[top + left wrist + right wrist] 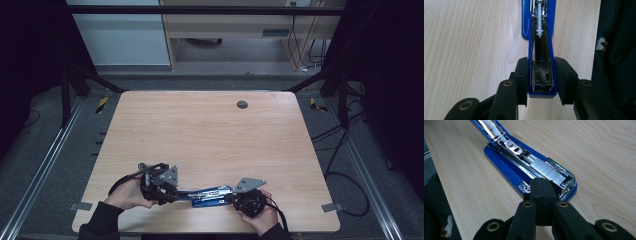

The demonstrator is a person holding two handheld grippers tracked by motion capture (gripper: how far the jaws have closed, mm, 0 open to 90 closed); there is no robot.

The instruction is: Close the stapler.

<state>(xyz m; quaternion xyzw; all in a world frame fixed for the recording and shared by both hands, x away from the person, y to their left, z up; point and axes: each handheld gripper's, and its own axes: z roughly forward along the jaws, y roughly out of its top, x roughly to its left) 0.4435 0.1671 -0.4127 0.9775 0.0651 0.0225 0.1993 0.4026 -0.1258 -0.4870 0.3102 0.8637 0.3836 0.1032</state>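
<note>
From above, a blue stapler point(212, 195) lies opened flat near the front edge of the pale wood-grain table point(210, 130), between both hands. In the left gripper view, the left gripper point(541, 75) clasps the swung-open lid's blue plastic end, its bare metal channel facing up. In the right gripper view, the right gripper point(542, 188), clenched with nothing between its pads, sits at the magazine's front beside a silvery ridged staple strip point(546, 171).

Nothing you can read here: no lettering, label, brand or number stands out. The blue stapler point(529, 167) lying open in front of you shows bare metal and plastic in both gripper views, and its pale marking in the high view is too small to make out. The table point(210, 130) carries no signs.
</note>
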